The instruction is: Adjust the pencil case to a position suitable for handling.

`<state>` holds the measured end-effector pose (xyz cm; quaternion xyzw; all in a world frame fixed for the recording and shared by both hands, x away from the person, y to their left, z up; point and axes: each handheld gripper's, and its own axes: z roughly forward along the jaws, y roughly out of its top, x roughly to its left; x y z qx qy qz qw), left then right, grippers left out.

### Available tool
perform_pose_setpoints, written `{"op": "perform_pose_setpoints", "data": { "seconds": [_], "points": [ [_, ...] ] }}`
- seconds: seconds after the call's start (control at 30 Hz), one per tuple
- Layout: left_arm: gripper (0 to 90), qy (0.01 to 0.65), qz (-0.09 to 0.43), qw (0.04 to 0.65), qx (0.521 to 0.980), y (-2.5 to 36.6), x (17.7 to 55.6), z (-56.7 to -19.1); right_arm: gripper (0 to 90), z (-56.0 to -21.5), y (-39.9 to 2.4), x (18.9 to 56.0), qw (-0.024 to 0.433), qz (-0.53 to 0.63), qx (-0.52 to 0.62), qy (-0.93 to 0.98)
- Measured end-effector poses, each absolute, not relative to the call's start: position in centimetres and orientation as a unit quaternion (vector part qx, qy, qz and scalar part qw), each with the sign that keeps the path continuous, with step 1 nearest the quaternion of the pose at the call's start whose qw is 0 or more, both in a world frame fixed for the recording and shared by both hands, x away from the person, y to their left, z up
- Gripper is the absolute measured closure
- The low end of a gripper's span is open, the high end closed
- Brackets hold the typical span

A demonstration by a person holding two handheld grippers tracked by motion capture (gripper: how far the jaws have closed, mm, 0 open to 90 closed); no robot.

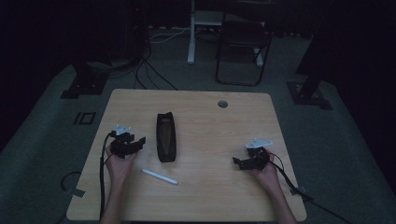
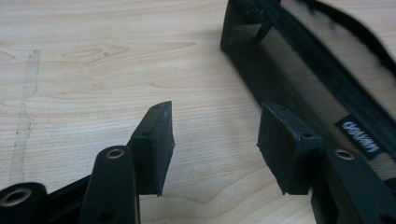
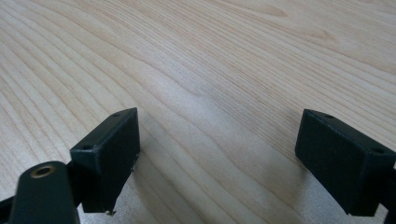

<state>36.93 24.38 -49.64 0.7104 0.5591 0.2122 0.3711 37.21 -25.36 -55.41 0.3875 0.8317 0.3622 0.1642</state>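
A black mesh pencil pouch (image 1: 166, 136) lies lengthwise in the middle of the wooden table (image 1: 210, 121), unzipped along its top. A white pen (image 1: 159, 176) lies on the table in front of it, toward the left. My left gripper (image 1: 137, 142) hovers just left of the pouch, pointing at it. In the left gripper view its jaws (image 2: 215, 140) stand partly apart with nothing between them, and the pouch (image 2: 299, 70) runs along the right, close to the right jaw. My right gripper (image 1: 237, 162) rests at the table's right side, jaws (image 3: 217, 154) wide apart over bare wood.
A round cable hole (image 1: 222, 103) sits near the table's far edge. Beyond the table stand a dark chair (image 1: 243, 42) and a white post (image 1: 191, 32), with cables (image 1: 149, 70) on the floor. Each gripper trails a cable off the near edge.
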Motion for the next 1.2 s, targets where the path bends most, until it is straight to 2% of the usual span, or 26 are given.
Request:
{"op": "perform_pose_setpoints", "data": {
  "seconds": [0.4, 1.2],
  "points": [
    [39.5, 0.528, 0.241, 0.365, 0.728, 21.6, 35.2, -47.4, 13.9, -55.4, -25.4, 37.1, 0.164, 0.362, 0.387, 0.832],
    [27.7, 0.481, 0.219, 0.372, 0.763, 15.6, 32.1, -47.0, 13.9, -55.4, -25.4, 37.1, 0.165, 0.362, 0.387, 0.832]
  ]
}}
